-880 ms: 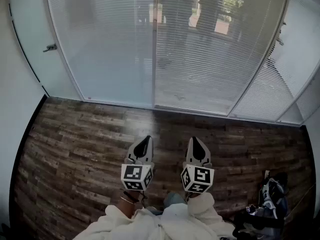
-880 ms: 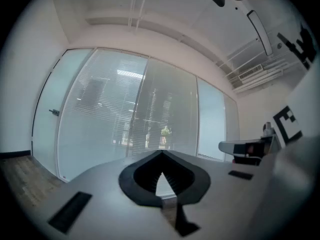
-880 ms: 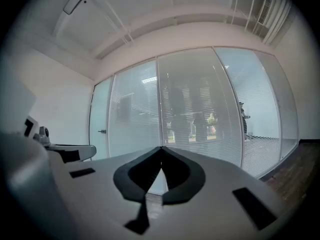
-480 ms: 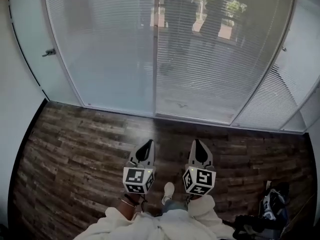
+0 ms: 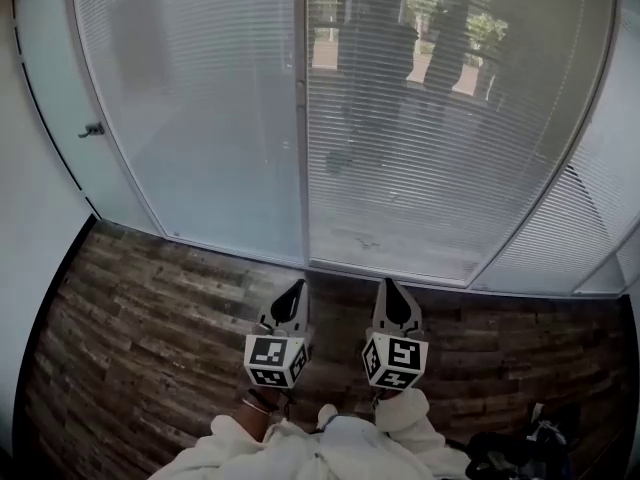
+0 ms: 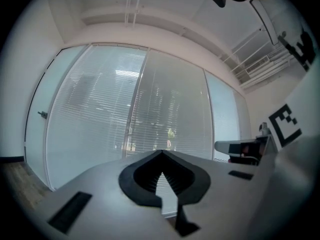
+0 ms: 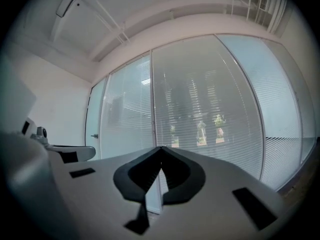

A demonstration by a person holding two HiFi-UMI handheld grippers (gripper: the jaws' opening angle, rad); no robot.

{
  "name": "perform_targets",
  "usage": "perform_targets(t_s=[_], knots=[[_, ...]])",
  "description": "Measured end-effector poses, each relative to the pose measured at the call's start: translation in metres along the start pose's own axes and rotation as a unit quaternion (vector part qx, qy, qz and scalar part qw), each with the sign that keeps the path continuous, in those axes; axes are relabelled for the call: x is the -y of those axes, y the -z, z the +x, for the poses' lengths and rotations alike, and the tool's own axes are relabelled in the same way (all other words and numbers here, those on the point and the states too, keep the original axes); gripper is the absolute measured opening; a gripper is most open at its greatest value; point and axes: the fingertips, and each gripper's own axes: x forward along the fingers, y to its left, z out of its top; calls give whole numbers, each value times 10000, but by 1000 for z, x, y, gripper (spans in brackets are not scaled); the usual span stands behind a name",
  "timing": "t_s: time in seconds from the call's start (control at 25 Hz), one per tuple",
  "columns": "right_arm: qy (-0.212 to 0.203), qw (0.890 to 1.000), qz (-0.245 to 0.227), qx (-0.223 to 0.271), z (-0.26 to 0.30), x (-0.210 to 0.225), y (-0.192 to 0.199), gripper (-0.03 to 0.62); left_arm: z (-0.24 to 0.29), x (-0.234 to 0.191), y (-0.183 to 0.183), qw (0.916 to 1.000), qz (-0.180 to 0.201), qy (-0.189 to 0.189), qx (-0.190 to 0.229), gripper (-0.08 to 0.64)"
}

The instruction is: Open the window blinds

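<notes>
Closed white slatted blinds (image 5: 420,138) cover the tall glass panels ahead, split by an upright frame post (image 5: 301,118); dim shapes of trees and buildings show through the slats. Both grippers are held level and point at the window's base. My left gripper (image 5: 296,286) is shut with nothing between its jaws. My right gripper (image 5: 386,284) beside it is also shut and empty. In the left gripper view the blinds (image 6: 100,119) fill the scene beyond the shut left gripper (image 6: 161,152). The right gripper view shows the blinds (image 7: 210,114) past the shut right gripper (image 7: 161,148). Neither gripper touches the blinds.
A frosted glass door with a small handle (image 5: 92,129) stands at the left. Dark wood floor (image 5: 150,318) runs up to the window sill. A dark bag (image 5: 520,456) lies on the floor at the lower right. More blinds (image 5: 590,218) angle away on the right.
The view has moved closer to the window: the blinds now fill more of the head view and the grippers' tips sit near the sill. The bag has slid toward the bottom edge.
</notes>
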Motion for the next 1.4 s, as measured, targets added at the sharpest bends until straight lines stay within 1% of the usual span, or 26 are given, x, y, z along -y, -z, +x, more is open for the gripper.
perform_targets(t_s=[0.12, 0.28, 0.48, 0.56, 0.68, 0.88, 1.08, 1.24, 1.4], knots=[[-96, 9999, 59, -23, 41, 21, 0, 11, 41, -6, 4, 9999, -28, -144, -77, -2], [-301, 9994, 139, -99, 86, 28, 10, 11, 83, -22, 12, 9994, 11, -300, -194, -2], [-268, 9991, 189, -257, 146, 41, 28, 11, 143, -51, 13, 9993, -6, -341, -164, -2], [-201, 9992, 213, -288, 176, 49, 28, 11, 173, -64, 10, 9994, -19, -301, -164, -2], [-99, 9993, 230, -287, 234, 60, 13, 11, 230, -84, -4, 9996, -36, -203, -180, -2], [-79, 9994, 175, -272, 341, 61, 3, 11, 328, -134, -19, 9999, -41, -68, -146, -2], [-21, 9999, 145, -93, 440, 59, 6, 11, 415, -185, -13, 9999, -70, 85, -98, -2], [121, 9998, 144, 0, 495, 67, 3, 11, 470, -210, -20, 9998, -36, 193, 0, -2], [237, 9996, 148, -64, 527, 84, 11, 11, 513, -223, -15, 9999, -48, 161, -27, -2]])
